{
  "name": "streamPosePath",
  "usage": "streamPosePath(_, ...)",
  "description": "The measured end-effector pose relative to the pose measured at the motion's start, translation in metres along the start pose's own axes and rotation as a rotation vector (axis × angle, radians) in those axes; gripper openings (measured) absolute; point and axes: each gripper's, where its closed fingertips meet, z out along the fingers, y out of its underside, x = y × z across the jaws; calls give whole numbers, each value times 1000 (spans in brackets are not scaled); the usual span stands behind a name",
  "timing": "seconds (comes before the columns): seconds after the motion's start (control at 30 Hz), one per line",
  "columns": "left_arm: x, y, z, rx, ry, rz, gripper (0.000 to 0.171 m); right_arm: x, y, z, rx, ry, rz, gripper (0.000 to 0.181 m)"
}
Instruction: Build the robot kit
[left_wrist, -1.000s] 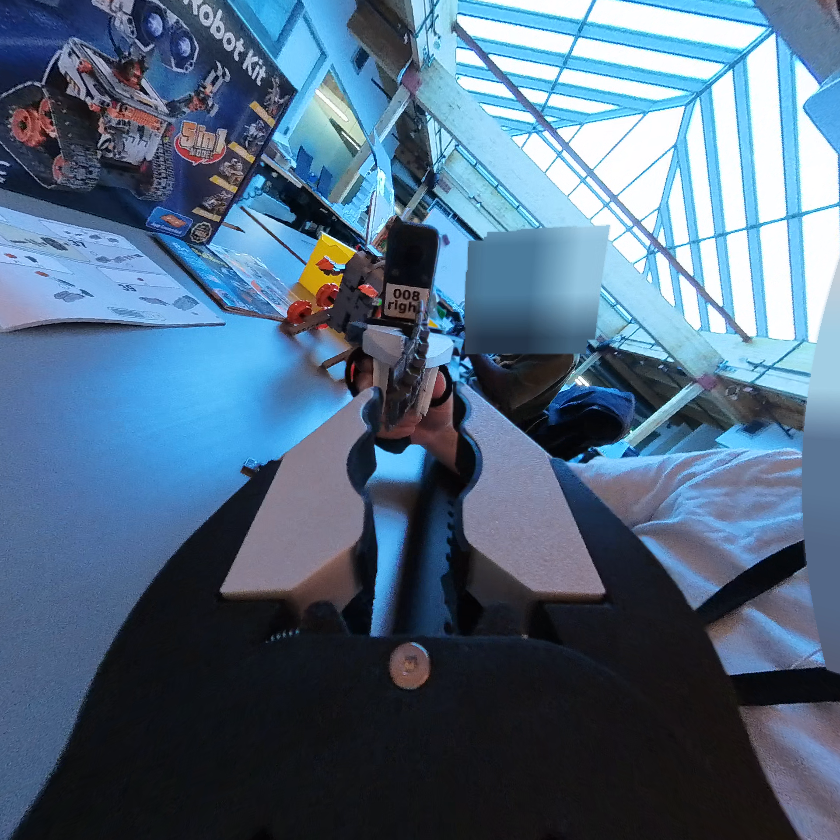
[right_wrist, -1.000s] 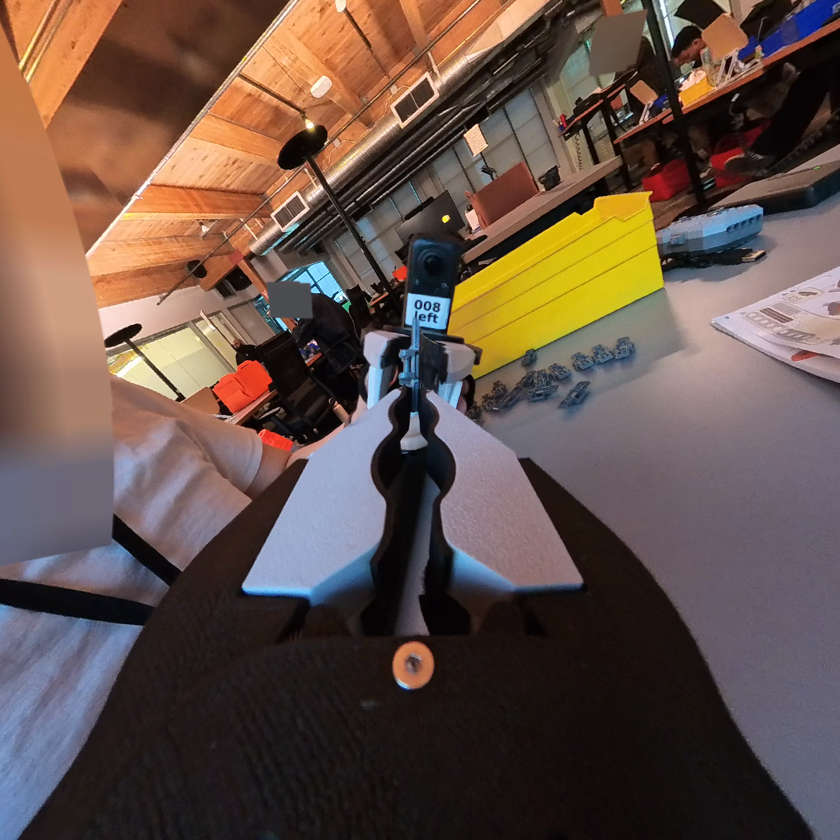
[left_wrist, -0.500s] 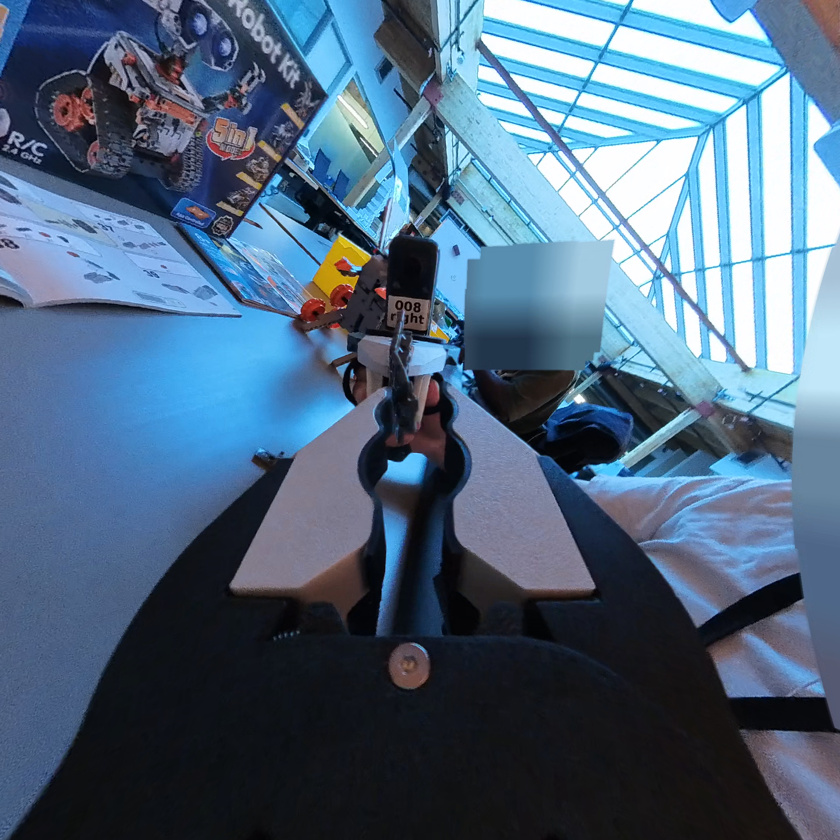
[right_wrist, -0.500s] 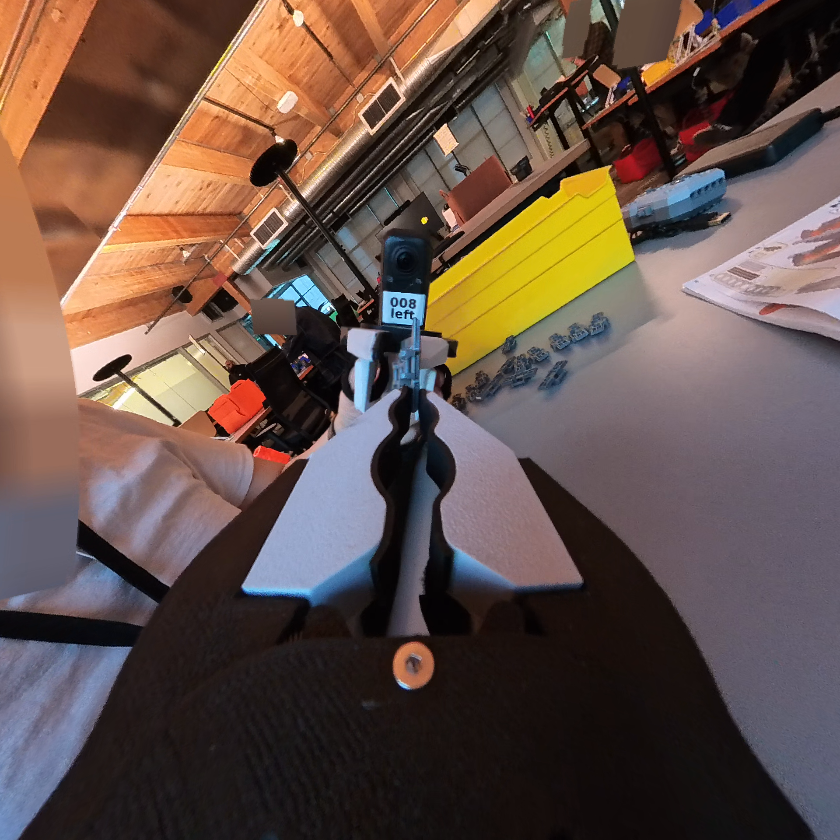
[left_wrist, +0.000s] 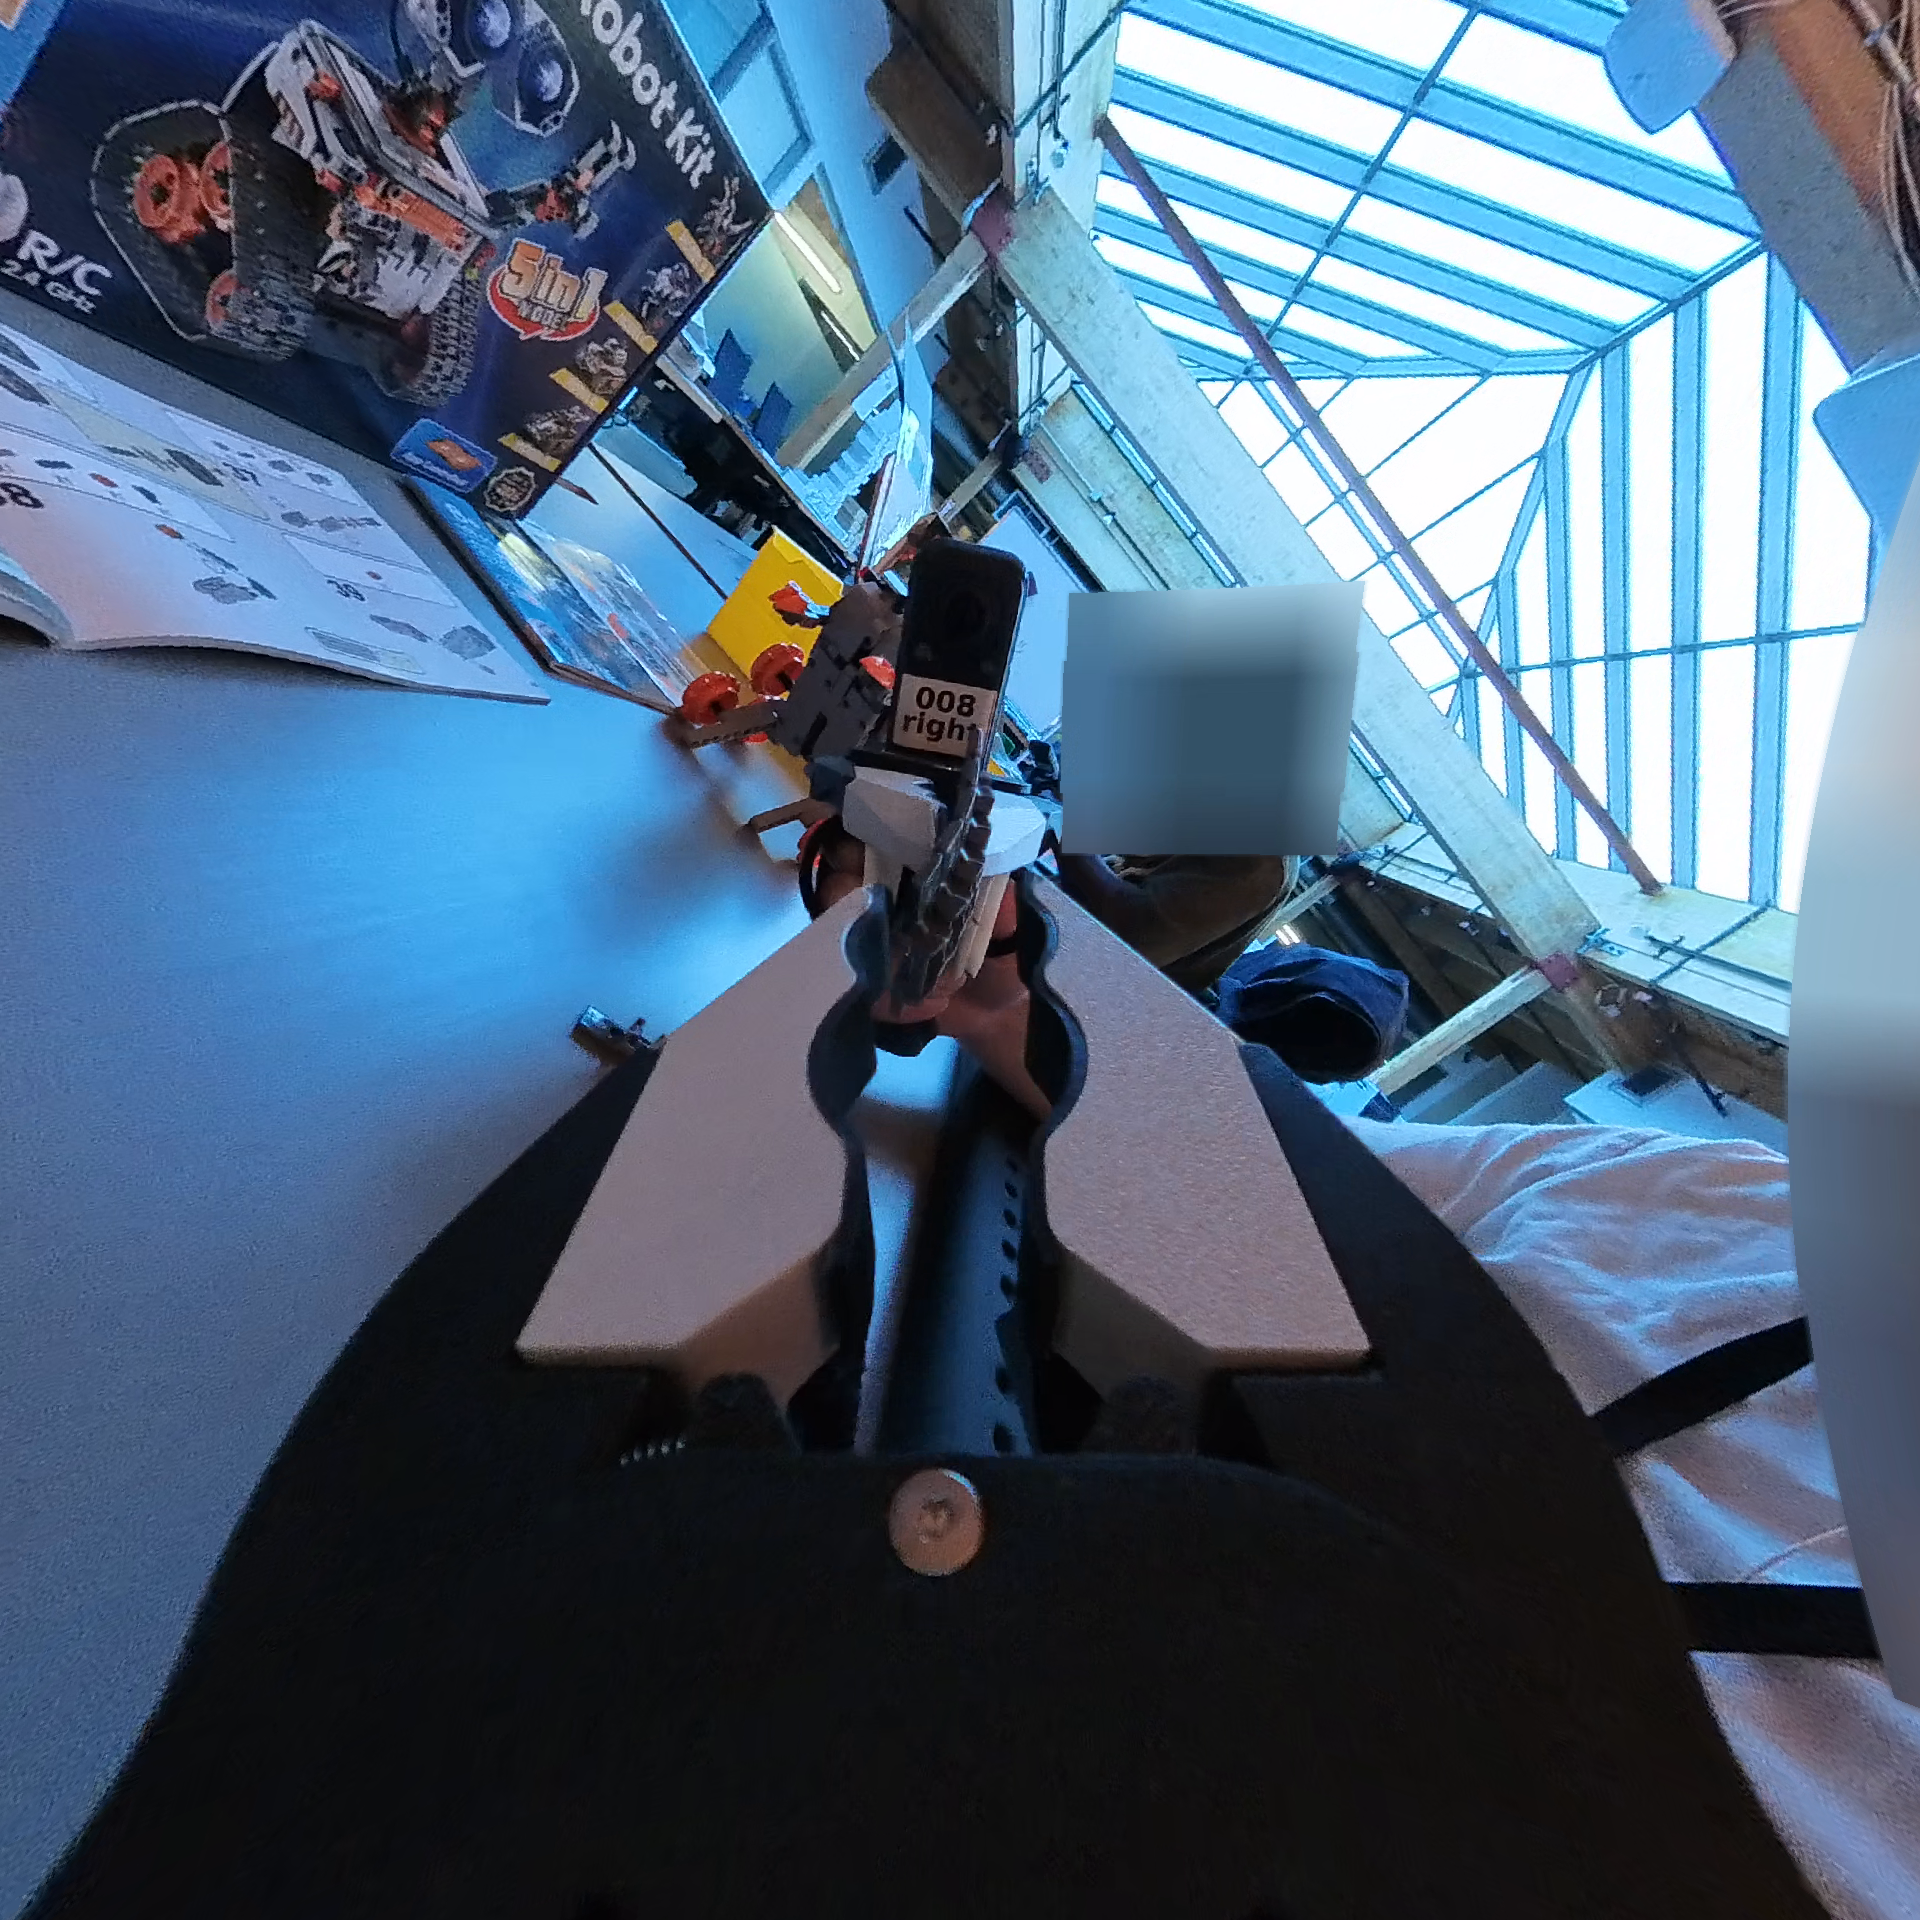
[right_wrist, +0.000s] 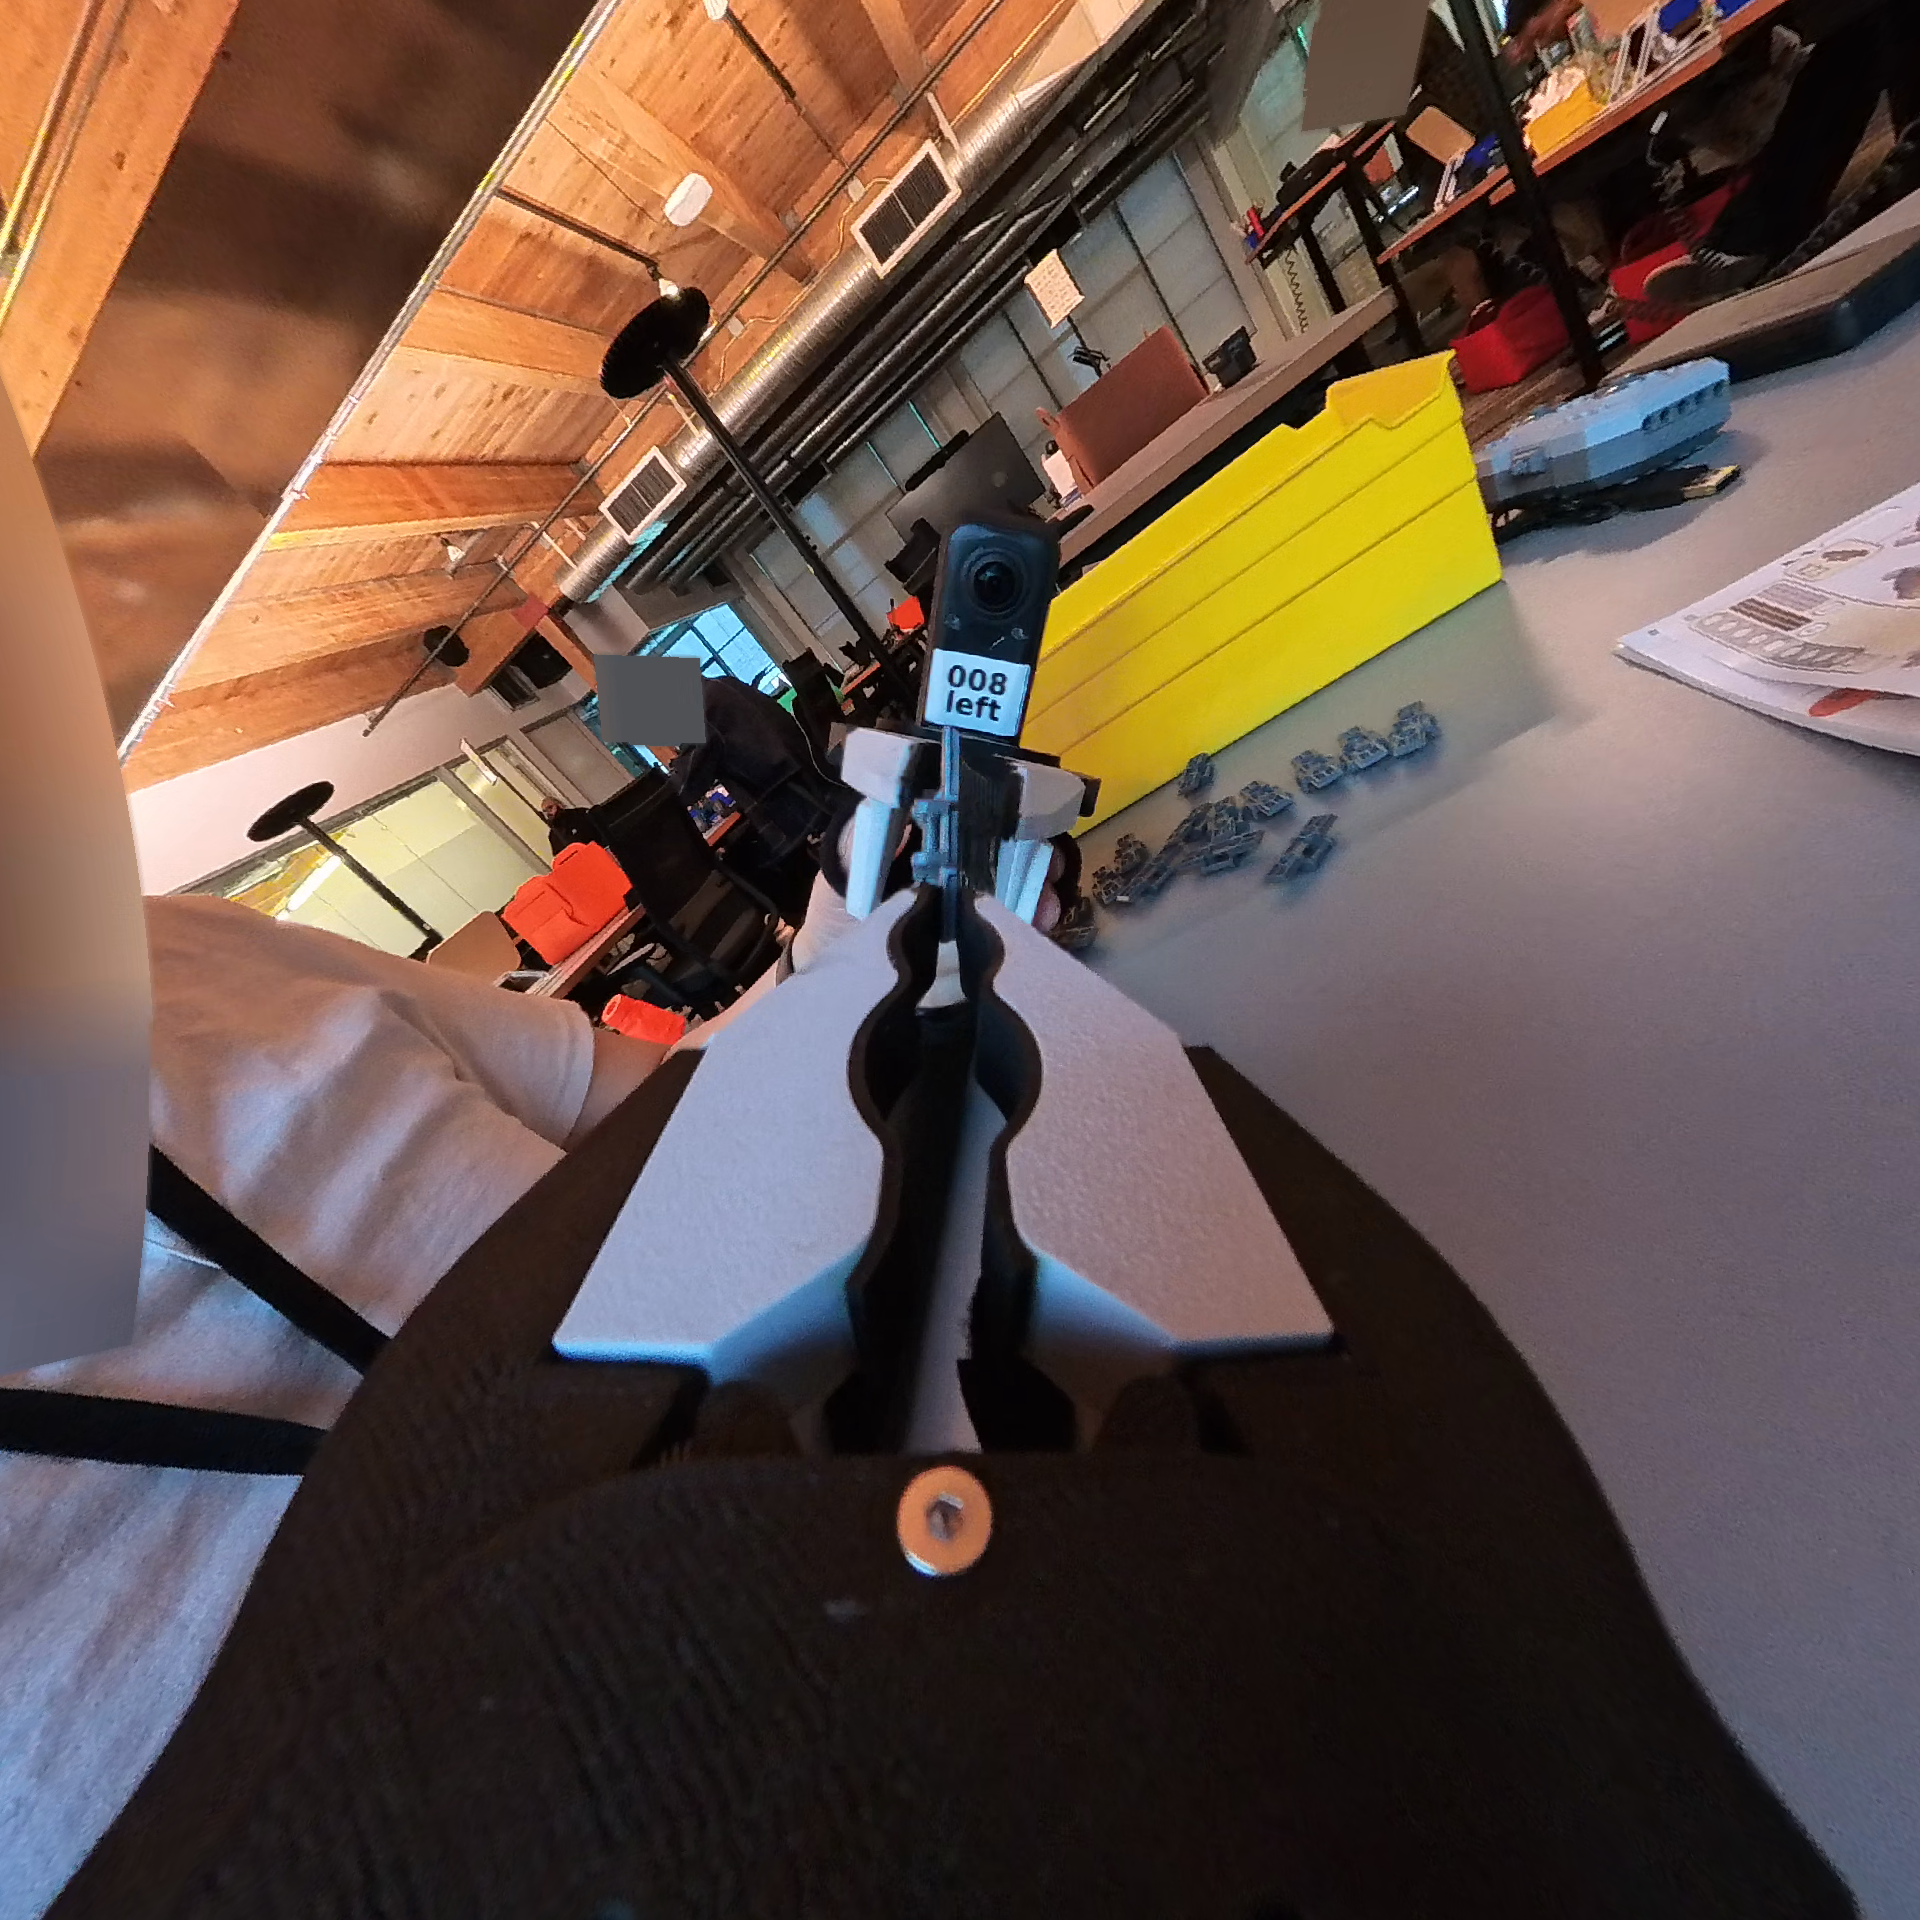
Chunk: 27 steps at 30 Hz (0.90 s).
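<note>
The left gripper (left_wrist: 940, 940) and right gripper (right_wrist: 948, 914) face each other tip to tip, each pinching an end of one dark grey toothed track strip (left_wrist: 951, 862) held between them above the grey table (left_wrist: 312, 935). At 1 o'clock of the right gripper lie loose grey track links (right_wrist: 1247, 821) before a yellow bin (right_wrist: 1278, 592). At 10 o'clock of the left lie an open instruction booklet (left_wrist: 260, 582) and a kit box (left_wrist: 395, 208). The strip's middle hides behind the fingertips.
</note>
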Motion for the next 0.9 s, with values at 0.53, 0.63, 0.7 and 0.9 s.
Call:
streamPosePath(0.53,-1,-1,-1,7,0,-4,16,3,1,0,-6,-11,12,0)
streamPosePath(0.63,-3,0,-1,5,-12,-1,16,5,3,0,-14,-11,35,0)
streamPosePath(0.7,-4,0,-1,4,-21,5,18,5,5,1,-25,-18,49,0)
streamPosePath(0.9,-11,-2,1,13,-74,45,36,6,10,9,-44,-19,67,0)
